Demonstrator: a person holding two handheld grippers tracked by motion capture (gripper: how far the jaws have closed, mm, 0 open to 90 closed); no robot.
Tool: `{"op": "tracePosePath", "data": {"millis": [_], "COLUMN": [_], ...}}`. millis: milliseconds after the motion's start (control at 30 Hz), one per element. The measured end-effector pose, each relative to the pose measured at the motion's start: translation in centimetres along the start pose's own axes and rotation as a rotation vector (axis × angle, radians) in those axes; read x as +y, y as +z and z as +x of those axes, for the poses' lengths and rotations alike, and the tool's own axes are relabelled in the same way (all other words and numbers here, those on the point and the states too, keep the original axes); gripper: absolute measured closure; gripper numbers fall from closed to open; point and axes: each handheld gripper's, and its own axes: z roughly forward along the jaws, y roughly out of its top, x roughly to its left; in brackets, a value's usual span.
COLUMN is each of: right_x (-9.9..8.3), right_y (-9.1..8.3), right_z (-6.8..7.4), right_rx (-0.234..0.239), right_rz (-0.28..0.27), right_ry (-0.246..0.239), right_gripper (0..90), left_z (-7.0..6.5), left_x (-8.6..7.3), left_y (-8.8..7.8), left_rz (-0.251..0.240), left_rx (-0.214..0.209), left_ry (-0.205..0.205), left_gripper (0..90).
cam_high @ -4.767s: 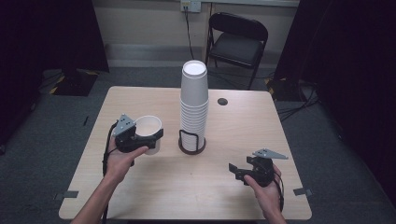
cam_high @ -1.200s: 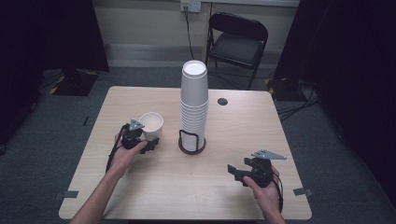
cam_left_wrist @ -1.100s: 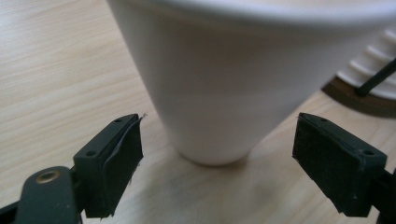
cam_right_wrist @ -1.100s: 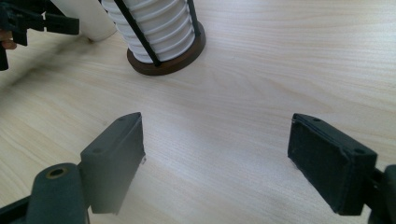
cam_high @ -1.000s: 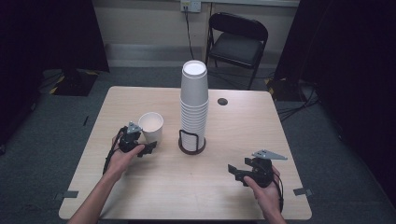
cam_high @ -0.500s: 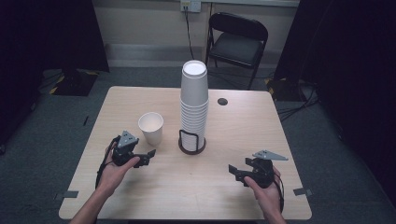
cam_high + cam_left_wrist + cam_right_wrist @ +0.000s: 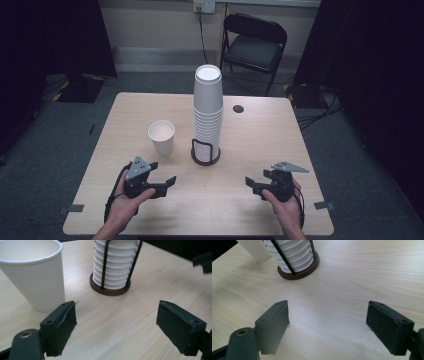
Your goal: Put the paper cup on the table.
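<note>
the left tongs point(image 7: 159, 184) have let go of the paper cup point(image 7: 161, 136) and drawn back toward the worktop's point(image 7: 260, 130) near edge, jaws wide, empty; right tongs point(image 7: 260, 185) unmoved, wide open, empty.

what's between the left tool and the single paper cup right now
Nothing: bare tabletop separates the left tool from the single paper cup, seen in the high view. In the left gripper view its open jaws frame bare wood, cup beyond.

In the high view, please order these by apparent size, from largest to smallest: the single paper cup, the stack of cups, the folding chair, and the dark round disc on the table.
1. folding chair, though farthest away
2. stack of cups
3. single paper cup
4. dark round disc
</note>
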Motion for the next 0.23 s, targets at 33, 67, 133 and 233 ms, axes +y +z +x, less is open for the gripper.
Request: {"op": "tracePosePath", "data": {"millis": [33, 67, 133, 233], "right_x": [0.0, -0.1, -0.4, -0.8], "right_y": [0.1, 0.2, 0.5, 1.3], "right_z": [0.0, 0.0, -0.2, -0.8], "right_rx": [-0.001, -0.005, -0.012, -0.039], "right_rz": [0.000, 0.007, 0.018, 0.057], "right_ry": [-0.005, -0.008, -0.012, -0.008], "right_gripper": [17.8, 17.7, 17.6, 17.4], "left_z": [-0.1, -0.3, -0.5, -0.1], "left_x": [-0.3, -0.6, -0.8, -0.8], "left_y": [0.1, 0.2, 0.2, 0.3], "left_rz": [0.010, 0.007, 0.000, -0.023], "left_rx": [-0.016, -0.026, -0.039, -0.003], "left_ry": [-0.006, -0.013, 0.011, -0.001], "left_gripper": [16.3, 16.3, 16.3, 16.1]}}
